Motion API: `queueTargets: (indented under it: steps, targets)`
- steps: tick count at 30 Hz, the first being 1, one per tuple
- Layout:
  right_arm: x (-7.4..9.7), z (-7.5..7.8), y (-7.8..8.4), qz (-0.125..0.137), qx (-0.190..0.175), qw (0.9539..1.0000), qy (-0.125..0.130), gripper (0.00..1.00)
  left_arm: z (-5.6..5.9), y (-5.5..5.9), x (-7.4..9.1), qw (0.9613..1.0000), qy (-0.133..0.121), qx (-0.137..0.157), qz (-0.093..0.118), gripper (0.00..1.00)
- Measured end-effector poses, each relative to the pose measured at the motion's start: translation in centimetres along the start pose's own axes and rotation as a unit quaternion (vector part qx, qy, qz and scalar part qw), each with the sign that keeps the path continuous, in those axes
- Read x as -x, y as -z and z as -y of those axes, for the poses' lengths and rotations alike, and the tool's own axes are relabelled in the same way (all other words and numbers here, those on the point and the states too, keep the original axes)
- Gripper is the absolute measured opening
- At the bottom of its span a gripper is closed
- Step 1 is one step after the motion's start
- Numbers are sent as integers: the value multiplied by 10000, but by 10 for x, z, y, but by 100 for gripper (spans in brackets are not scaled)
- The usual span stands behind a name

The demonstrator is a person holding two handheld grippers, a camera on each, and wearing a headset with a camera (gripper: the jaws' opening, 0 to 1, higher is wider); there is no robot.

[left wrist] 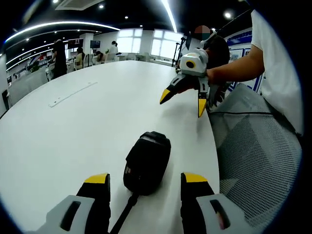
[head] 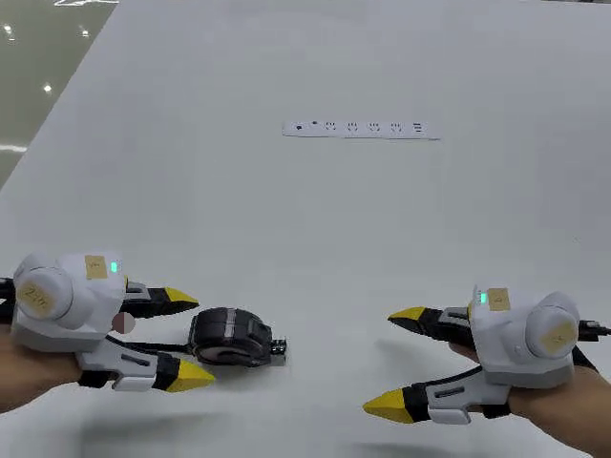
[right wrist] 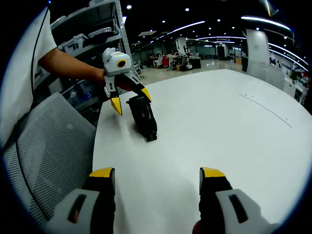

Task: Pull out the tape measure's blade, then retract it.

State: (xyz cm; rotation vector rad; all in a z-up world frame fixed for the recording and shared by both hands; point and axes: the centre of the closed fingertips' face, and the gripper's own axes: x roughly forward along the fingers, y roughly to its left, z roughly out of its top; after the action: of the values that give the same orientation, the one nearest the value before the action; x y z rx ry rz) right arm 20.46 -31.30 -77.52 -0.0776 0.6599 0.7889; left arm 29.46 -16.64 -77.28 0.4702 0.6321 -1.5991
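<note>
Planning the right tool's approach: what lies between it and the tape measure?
Nothing: bare table between the right tool and the tape measure, in the head view.

The tape measure (head: 229,336), at lower left of the head view, is coloured black with a grey band across its case. The left gripper (head: 194,336) and the right gripper (head: 389,362) are finished in white, with black jaws tipped in yellow; a green light and tan labels are carried on each. The table (head: 315,219) is plain white, as is the power strip (head: 361,129), dotted with dark sockets. At upper left, a glossy grey-green floor (head: 38,67) is shown. A grey mesh chair (left wrist: 253,156) is seen at right in the left gripper view.
</note>
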Motion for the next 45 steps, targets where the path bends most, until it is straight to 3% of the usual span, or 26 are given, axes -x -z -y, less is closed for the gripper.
queueTargets:
  steps: [16, 30, 45]
  targets:
    - [-2, 0, 0, -10, 17, 10000, -23, 71, 2, -3, -7, 9998, 129, -117, -28, 42]
    - [-6, -1, -3, -28, 58, 10000, -67, 71, 0, -4, -10, 9994, 86, -319, -48, 32]
    - [-16, -2, -10, 27, 120, 9999, -107, 71, -2, -4, -10, 9991, 115, -392, -124, 31]
